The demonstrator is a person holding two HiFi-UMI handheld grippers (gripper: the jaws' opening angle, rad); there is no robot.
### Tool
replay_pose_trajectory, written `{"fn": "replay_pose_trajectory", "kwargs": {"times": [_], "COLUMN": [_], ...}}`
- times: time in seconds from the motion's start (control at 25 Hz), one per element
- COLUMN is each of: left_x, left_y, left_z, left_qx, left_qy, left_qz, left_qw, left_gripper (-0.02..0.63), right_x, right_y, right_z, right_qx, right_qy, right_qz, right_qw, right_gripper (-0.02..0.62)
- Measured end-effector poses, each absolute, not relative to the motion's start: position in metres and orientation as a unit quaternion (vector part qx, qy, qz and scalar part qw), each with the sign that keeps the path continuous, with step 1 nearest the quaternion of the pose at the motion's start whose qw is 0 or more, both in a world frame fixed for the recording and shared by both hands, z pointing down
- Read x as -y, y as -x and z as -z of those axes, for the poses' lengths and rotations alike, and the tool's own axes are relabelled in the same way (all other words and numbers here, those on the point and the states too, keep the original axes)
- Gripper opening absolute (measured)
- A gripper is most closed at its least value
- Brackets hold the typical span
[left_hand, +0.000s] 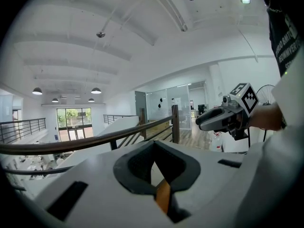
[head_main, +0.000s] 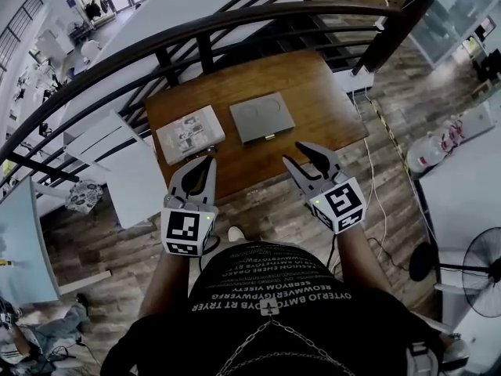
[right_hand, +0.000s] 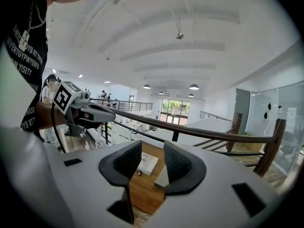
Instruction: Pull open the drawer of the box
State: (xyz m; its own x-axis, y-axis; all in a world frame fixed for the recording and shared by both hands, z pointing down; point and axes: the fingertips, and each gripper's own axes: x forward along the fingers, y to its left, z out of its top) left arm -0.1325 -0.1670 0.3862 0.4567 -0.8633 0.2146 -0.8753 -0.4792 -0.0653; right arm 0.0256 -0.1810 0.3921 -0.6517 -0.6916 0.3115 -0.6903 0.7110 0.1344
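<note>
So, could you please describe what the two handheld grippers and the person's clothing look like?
Both the left gripper and the right gripper have light grey bodies with dark, curved, ribbed jaw pads. Each carries a white cube printed with black square markers. The person wears a black T-shirt with white lettering and a metal chain at the neck.

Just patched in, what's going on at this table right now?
A person stands at a small wooden table with a handheld gripper in each hand. The left claw and right claw are both open and empty, held over the table's near edge. Neither touches anything. The flat grey box lies in front of them with its drawer apparently shut, and a white box lies beside it. The pull has not started yet.
</note>
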Motion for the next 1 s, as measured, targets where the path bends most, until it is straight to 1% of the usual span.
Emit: {"fn": "replay_pose_trajectory", "kwargs": {"times": [0.4,0.76,1.0], "left_x": [0.189,0.195,0.199], "left_y": [0.183,0.182,0.186], "left_z": [-0.389,-0.407,-0.421], "left_qx": [0.504,0.479,0.484], "left_qy": [-0.857,-0.871,-0.867], "left_qz": [-0.100,-0.095,-0.107], "left_qw": [0.030,0.044,0.053], "left_gripper": [0.005,0.005,0.005], "right_x": [0.204,0.208,0.217], "right_y": [0.014,0.016,0.008], "right_z": [-0.386,-0.398,-0.432], "right_qx": [0.900,0.888,0.881], "right_qy": [-0.400,-0.416,-0.419], "right_qz": [0.008,-0.011,-0.032], "right_qw": [0.175,0.195,0.217], "right_gripper": [0.146,0.146,0.146]}}
